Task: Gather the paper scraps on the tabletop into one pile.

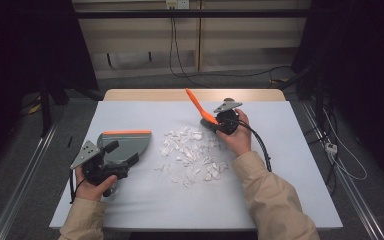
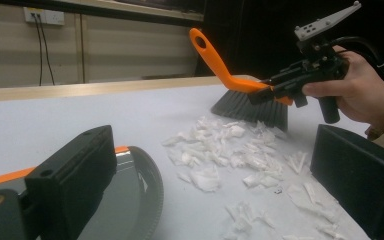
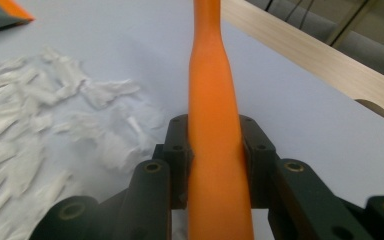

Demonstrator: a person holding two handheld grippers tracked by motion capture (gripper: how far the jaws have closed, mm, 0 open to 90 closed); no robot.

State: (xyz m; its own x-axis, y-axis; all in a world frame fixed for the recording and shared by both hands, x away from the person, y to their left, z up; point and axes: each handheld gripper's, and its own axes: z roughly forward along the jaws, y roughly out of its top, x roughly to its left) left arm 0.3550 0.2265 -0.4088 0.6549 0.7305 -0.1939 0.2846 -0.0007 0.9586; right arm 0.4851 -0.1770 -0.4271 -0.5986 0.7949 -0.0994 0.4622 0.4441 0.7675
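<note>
The right claw [image 1: 215,124] clenches an orange-handled brush [image 1: 198,106] beyond scattered white paper scraps [image 1: 192,155] mid-bench, ready to sweep them toward the grey, orange-edged dustpan [image 1: 126,143], which the left claw [image 1: 121,161] grasps near the bench's left edge.

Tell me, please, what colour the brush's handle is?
Orange; the brush handle shows best in the left gripper view.

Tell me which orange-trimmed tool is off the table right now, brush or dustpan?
The brush: the right gripper is shut on its orange handle, bristles held over the paper scraps. The dustpan lies flat on the table, held by the left gripper.
</note>
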